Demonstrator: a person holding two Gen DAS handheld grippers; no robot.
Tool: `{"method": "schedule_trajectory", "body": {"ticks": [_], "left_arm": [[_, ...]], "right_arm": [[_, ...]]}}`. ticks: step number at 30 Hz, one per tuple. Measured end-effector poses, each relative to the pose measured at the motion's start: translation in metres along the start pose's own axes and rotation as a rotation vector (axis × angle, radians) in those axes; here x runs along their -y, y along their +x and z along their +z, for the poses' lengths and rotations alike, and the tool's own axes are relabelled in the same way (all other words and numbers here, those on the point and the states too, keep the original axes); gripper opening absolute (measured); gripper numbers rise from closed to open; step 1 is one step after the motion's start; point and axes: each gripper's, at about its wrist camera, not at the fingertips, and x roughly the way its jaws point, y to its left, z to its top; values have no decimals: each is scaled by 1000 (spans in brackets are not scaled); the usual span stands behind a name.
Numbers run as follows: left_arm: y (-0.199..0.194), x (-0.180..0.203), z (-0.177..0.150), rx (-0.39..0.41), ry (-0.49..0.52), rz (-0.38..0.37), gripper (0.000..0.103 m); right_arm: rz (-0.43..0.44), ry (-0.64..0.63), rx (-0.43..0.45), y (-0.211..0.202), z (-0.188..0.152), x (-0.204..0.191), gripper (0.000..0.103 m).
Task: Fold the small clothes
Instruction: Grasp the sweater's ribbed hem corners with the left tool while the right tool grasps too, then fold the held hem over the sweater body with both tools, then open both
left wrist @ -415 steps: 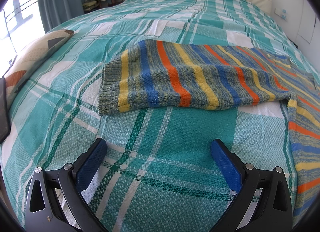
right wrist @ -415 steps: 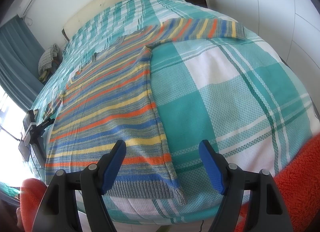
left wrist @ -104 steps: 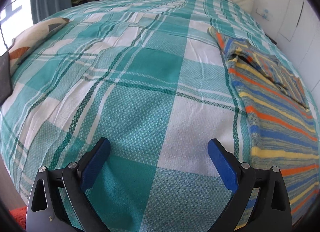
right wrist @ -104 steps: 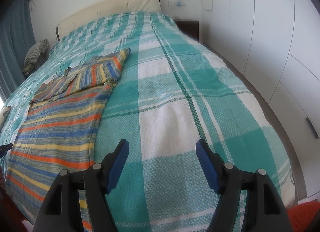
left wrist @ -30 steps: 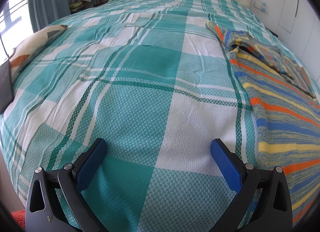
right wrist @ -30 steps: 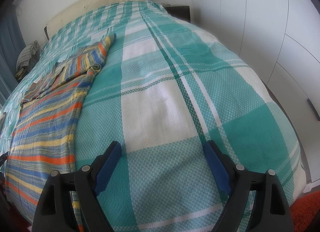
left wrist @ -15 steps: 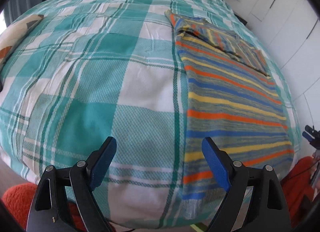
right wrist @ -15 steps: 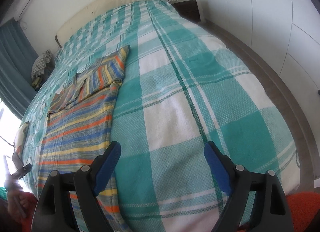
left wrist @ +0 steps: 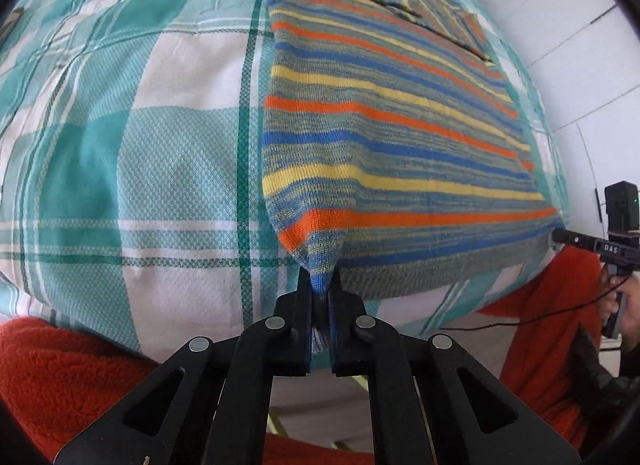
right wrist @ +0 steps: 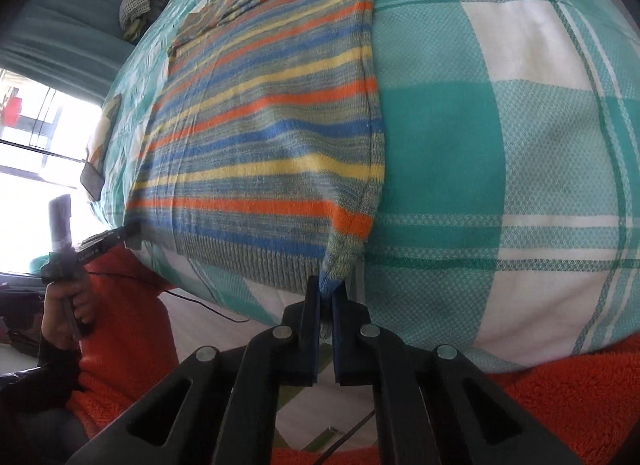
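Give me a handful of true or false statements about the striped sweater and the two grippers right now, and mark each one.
1. The left gripper is shut on a bottom corner of the striped sweater. True.
2. The right gripper hangs open above the bedspread. False: its fingers are closed on the sweater's other bottom corner.
3. Both sleeves lie spread out sideways on the bed. False: they are folded in across the top of the sweater.
4. The sweater lies on a teal and white plaid bedspread. True.
5. The gripped hem sits at the near edge of the bed. True.
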Motion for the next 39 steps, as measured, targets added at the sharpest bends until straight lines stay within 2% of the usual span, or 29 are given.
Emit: {"method": "schedule_trajectory", "body": {"ticks": [2,5,8,10,11,12,13,14,15,16,18,20,21,23,24,25,26,27,28,29,30,31,32,33,34,35,39], "left_arm": [[-16,-4,30,37,-18,-59,4],[-29,-5,100,108,-15,-93,4],[-25,-5,190,169,-18,-63,4],[-17,-9,253,266,-64,-51,8],[-12,-12,281,339,-63,-35,17],[-3,-15,303,370,-79,-9,28],[7,-24,318,358,-145,28,49],[13,-33,325,349,-212,47,52],[13,-41,325,353,-256,32,51],[11,-46,319,378,-267,11,51],[4,-45,302,432,-223,20,52],[1,-32,282,449,-130,39,52],[4,-24,271,451,-76,21,52],[19,-6,251,415,17,-5,52],[31,-1,242,376,53,17,52],[48,0,235,311,81,69,42],[68,-5,229,222,83,150,13],[83,-17,221,154,68,199,4],[77,-26,212,182,56,154,8],[66,-31,204,200,41,147,11],[55,-33,198,207,28,184,14],[43,-31,190,232,27,219,25],[31,-27,181,266,41,238,46],[21,-22,172,301,56,249,57],[13,-16,162,335,68,275,75],[6,-9,154,366,79,306,81],[-4,10,126,417,109,407,82]], "right_arm": [[73,45,55,-20,18,4,5],[150,69,132,-41,66,9,5],[174,71,217,-53,138,13,5],[177,99,270,-52,201,17,5],[193,107,295,-48,234,19,5],[209,97,321,-41,268,21,9],[190,100,362,-37,294,26,15],[129,133,410,-32,316,31,41],[88,176,434,-30,329,38,53],[74,198,443,-27,336,41,53],[62,164,464,-31,335,38,53],[28,56,471,-34,326,24,53],[-2,-3,465,-34,319,14,53],[0,-129,433,-19,305,-11,53],[15,-189,402,-8,296,-22,53],[17,-235,368,4,287,-29,52],[-4,-271,329,18,278,-32,49],[-59,-288,277,36,271,-28,45],[-149,-273,209,53,264,-16,40],[-209,-239,149,65,257,-2,26],[-193,-232,175,59,248,6,23],[-209,-233,212,47,238,7,24],[-259,-229,229,36,230,5,37],[-276,-223,265,25,220,3,47],[-258,-219,307,15,210,2,49],[-239,-214,336,7,201,0,54],[-231,-190,398,0,162,0,55]]}}
